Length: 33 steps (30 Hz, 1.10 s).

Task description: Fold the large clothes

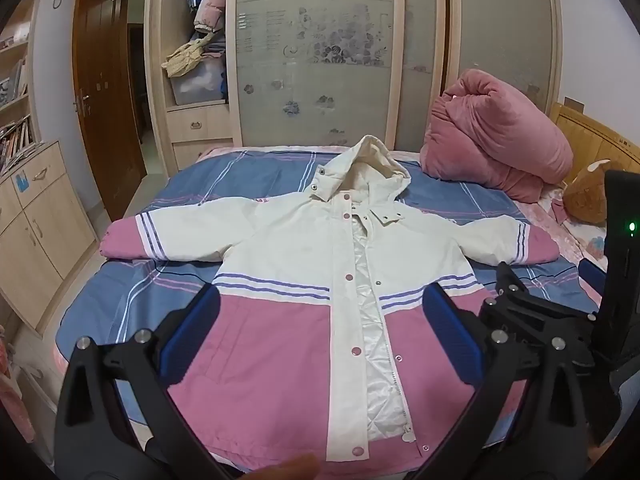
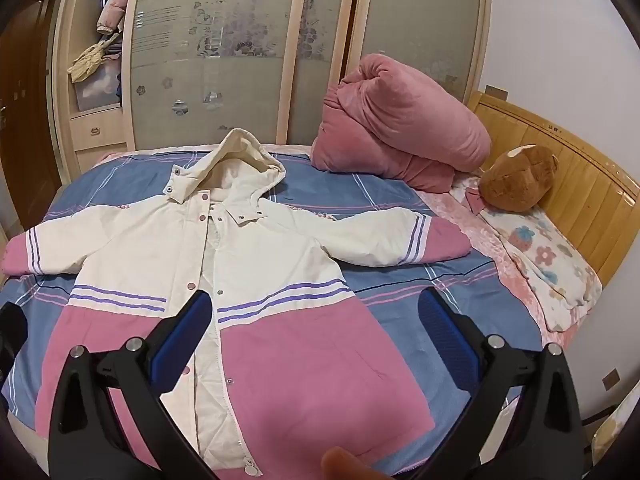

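Note:
A hooded jacket (image 1: 296,248), cream on top and pink below with purple stripes, lies spread front-up on the bed with both sleeves out and its front open. The same jacket (image 2: 256,248) fills the right wrist view. My left gripper (image 1: 320,300) hovers open above the pink lower part, blue pads wide apart, nothing between them. My right gripper (image 2: 316,308) is open too, above the jacket's right half and hem. In the left wrist view the right gripper's black body (image 1: 560,320) shows at the right edge.
The bed (image 1: 120,300) has a blue striped sheet. A rolled pink quilt (image 2: 400,128) and a brown plush toy (image 2: 516,178) sit near the wooden headboard (image 2: 580,172), with a floral pillow (image 2: 540,264). A wardrobe (image 1: 320,60) stands behind; cabinets (image 1: 36,232) on the left.

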Available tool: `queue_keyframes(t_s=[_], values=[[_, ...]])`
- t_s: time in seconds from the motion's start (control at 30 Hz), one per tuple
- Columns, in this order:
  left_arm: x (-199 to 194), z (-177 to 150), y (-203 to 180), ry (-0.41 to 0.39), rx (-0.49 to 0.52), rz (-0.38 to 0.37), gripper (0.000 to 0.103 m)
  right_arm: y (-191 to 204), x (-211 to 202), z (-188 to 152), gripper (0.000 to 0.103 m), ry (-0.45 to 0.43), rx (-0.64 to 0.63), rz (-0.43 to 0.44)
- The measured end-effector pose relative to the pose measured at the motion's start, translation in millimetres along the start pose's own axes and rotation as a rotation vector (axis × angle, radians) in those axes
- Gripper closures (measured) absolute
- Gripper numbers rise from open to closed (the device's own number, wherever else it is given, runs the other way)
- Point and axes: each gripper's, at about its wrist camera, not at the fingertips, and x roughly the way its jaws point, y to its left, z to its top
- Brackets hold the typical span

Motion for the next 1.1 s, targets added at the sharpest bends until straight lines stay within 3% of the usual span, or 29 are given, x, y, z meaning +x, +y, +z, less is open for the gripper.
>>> queue_keyframes(t_s=[1.1], values=[[4, -6, 13, -0.002, -0.012, 0.015, 0.002, 17, 1, 0, 0.001, 0.009, -0.016, 0.017]])
